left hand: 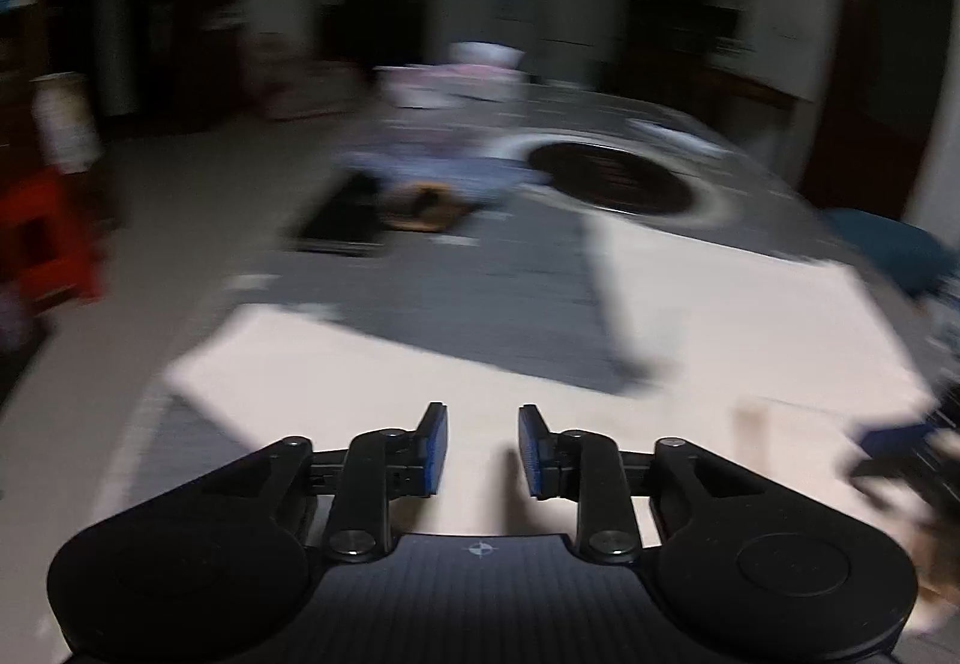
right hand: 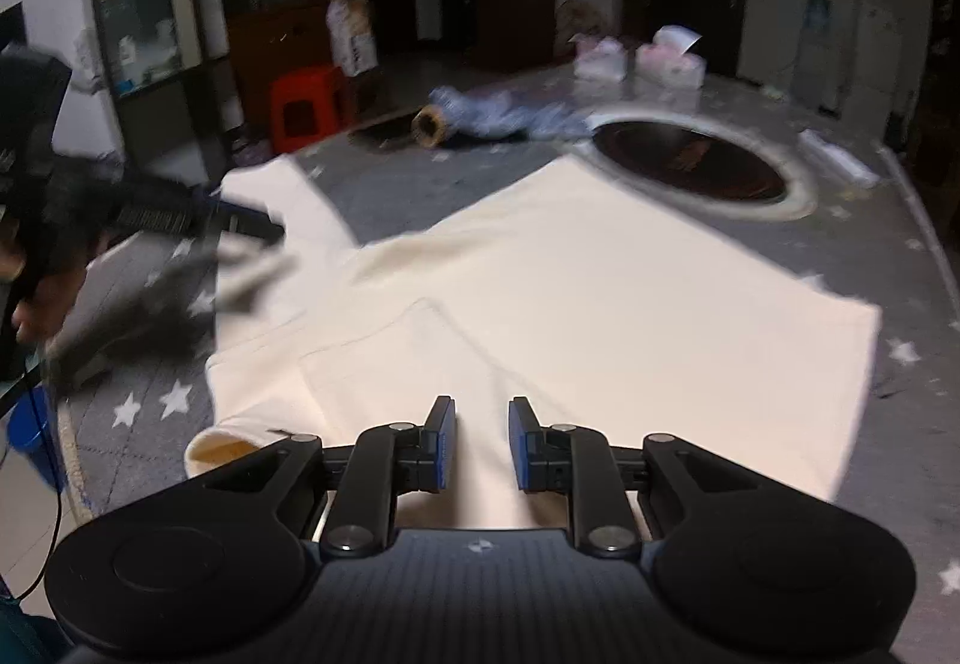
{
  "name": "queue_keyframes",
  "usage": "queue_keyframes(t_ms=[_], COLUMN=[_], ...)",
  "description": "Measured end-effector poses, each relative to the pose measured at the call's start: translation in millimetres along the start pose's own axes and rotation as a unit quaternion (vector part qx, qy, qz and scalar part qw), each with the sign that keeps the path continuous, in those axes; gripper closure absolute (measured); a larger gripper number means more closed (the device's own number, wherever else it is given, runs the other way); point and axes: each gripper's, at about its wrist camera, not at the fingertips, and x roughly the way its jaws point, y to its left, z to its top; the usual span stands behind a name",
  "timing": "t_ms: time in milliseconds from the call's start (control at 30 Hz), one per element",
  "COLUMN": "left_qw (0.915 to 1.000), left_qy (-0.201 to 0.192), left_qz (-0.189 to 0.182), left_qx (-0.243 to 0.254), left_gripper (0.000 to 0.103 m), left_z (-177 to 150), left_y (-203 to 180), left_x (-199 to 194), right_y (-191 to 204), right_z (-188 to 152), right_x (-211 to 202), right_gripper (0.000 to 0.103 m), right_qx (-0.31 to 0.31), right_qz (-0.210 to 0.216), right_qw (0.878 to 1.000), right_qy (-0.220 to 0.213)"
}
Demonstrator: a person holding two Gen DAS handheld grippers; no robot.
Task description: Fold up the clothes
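Over the cream shirt [right hand: 600, 292] on the star-patterned tabletop [right hand: 150, 406], my right hand-held gripper [right hand: 482, 442] and left hand-held gripper [left hand: 483, 448] hover narrowly parted and empty, so I should pinch matching edges squarely.

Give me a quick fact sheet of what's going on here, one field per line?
garment: cream long-sleeved top, spread flat
surface: grey star-print table cover
left gripper: open, empty, over the top
right gripper: open, empty, over the top
table centre: dark round inset
other clothing: blue patterned garment, crumpled at far side
beyond table: red plastic stool
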Motion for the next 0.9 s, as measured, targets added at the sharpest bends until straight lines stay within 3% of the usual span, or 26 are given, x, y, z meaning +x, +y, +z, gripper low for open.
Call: queue_keyframes(t_ms=[200,367,500,533,600,833,900], left_qw=[0.9904,0.9846,0.9848,0.9851,0.987,0.9893,0.9897], left_qy=[-0.001,0.006,-0.003,-0.006,-0.016,-0.053,-0.068], left_qz=[0.115,0.133,0.125,0.121,0.099,0.02,-0.027], left_qx=[-0.076,-0.114,-0.121,-0.122,-0.125,-0.134,-0.123], left_gripper=[0.066,0.066,0.07,0.074,0.092,0.094,0.094], left_z=[9.8,10.5,10.9,11.6,15.5,29.7,37.2], left_y=[60.6,86.4,89.5,89.5,83.6,61.3,39.3], left_x=[19.8,33.5,36.7,36.7,28.9,1.0,-13.6], right_y=[1.6,0.0,0.8,1.0,0.6,-7.6,-11.3], right_z=[2.8,5.4,4.9,4.6,3.3,-2.9,-5.4], right_x=[-8.4,-21.0,-24.3,-25.2,-27.7,-45.2,-50.7], right_gripper=[0.085,0.085,0.084,0.084,0.084,0.084,0.084], right_qx=[0.003,0.005,0.009,0.011,0.015,0.038,0.046], right_qz=[-0.002,-0.006,-0.007,-0.007,-0.009,-0.019,-0.024], right_qw=[1.0,1.0,1.0,1.0,0.999,0.998,0.998], right_qy=[-0.01,-0.021,-0.023,-0.024,-0.027,-0.042,-0.046])
